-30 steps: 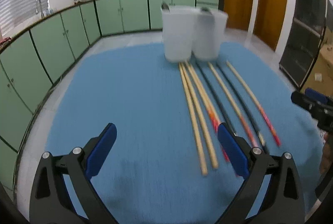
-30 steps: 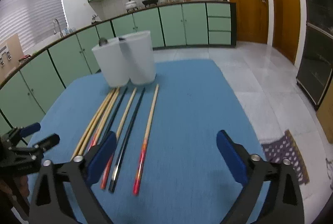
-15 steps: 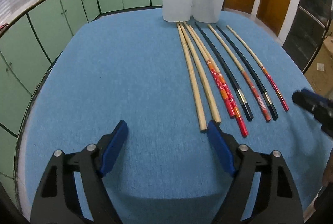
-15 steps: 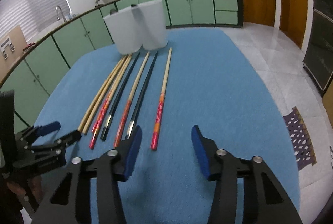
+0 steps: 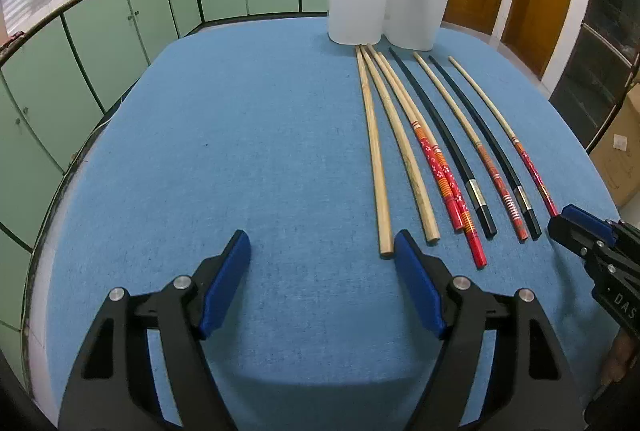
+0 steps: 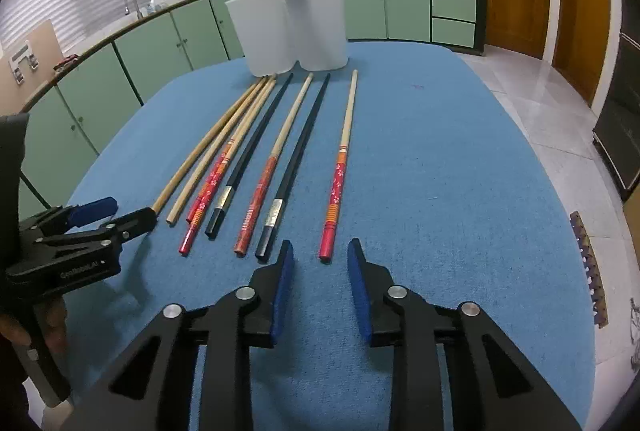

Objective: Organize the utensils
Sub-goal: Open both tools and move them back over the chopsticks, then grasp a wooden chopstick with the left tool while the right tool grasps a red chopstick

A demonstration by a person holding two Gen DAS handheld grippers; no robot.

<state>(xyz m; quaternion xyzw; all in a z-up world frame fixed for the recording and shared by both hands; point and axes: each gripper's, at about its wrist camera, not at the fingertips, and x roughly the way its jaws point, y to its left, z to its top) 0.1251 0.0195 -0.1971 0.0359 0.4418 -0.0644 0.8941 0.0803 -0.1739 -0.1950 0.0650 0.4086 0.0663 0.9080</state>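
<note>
Both grippers, left (image 5: 322, 251) and right (image 6: 320, 255), hang open above the blue mat (image 5: 240, 135). Chopsticks (image 5: 436, 151) lie side by side just ahead, tips near white cups (image 5: 384, 7) at the far edge.

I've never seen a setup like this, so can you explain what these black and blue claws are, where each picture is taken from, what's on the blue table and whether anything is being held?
The claws are two-finger grippers that a person holds, one in each hand, each with a camera looking forward along its fingers. One picture comes from the left gripper, the other from the right gripper; each gripper also shows at the edge of the other's view. On the blue table lie chopsticks side by side: plain wooden, black, and red-ended. Beyond them stands a white holder with two compartments. Both grippers are open and hold nothing; the right one's fingers are closer together, facing the rightmost chopstick.
</note>
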